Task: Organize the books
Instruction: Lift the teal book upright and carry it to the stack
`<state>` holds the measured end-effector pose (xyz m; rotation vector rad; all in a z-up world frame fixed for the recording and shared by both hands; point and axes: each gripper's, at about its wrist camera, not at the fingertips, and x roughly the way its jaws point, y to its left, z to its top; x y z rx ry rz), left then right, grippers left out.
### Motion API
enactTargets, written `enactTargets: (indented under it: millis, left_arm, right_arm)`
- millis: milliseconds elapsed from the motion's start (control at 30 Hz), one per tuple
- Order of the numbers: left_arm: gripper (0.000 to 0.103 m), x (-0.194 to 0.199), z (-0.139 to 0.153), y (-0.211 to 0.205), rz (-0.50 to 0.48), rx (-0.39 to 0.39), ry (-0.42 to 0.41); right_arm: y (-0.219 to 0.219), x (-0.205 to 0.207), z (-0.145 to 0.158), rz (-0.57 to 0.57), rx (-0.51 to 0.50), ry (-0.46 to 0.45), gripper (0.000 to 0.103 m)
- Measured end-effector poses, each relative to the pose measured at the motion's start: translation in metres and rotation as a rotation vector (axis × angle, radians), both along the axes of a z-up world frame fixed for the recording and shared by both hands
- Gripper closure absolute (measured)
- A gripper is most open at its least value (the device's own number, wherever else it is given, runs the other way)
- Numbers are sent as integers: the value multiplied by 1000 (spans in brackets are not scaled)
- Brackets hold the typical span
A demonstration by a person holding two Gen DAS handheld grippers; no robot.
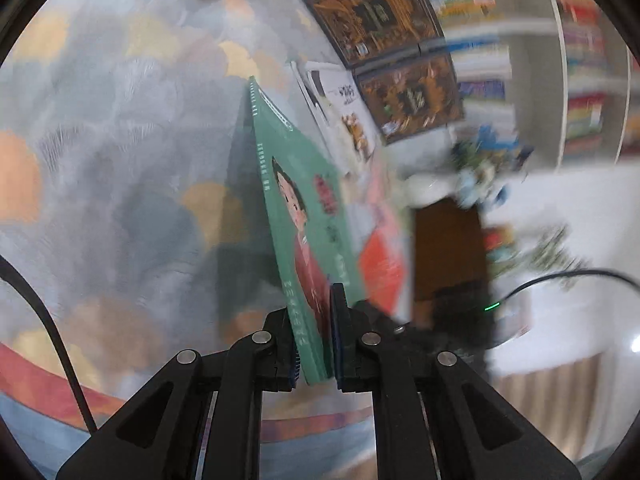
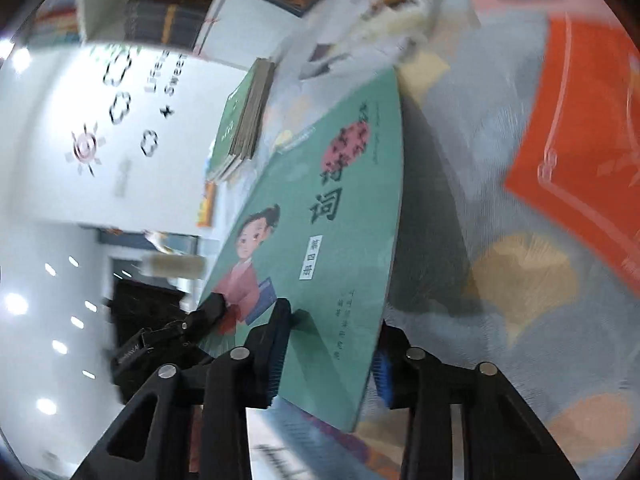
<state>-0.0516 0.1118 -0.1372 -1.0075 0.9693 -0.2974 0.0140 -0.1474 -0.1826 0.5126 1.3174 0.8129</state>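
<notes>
A thin green book with a cartoon child on its cover stands on edge over the patterned cloth. My left gripper is shut on its near bottom corner, one pad on each cover. In the right wrist view the same green book slants across my right gripper. One pad rests on the front cover and the other sits behind the lower edge, so the grip is askew. My left gripper shows there too, clamped on the book's left corner.
Two dark ornate books and a white book lie beyond. A red-orange book lies flat to the right. A stack of books sits farther back. Bookshelves fill the far right. A black cable crosses the left.
</notes>
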Motion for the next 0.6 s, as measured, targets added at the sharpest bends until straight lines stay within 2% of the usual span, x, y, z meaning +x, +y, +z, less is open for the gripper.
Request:
enactTargets:
  millis: [167,333,433,600]
  left_arm:
    - [94,2,21,-10,-80,175,-23]
    - [92,2,39,-5,-146,256,-64]
    - [91,0,48,9,-173,233,-85]
    - [91,3,72,39,-167,188,-141]
  right_arm:
    - [21,-14,25,51,-163,-175,69]
    - [33,-36,45,104,-279,-324,69]
    - [45,-41,57,111,-312,-376,70]
    - [67,-38,83,70,-288,-401,69]
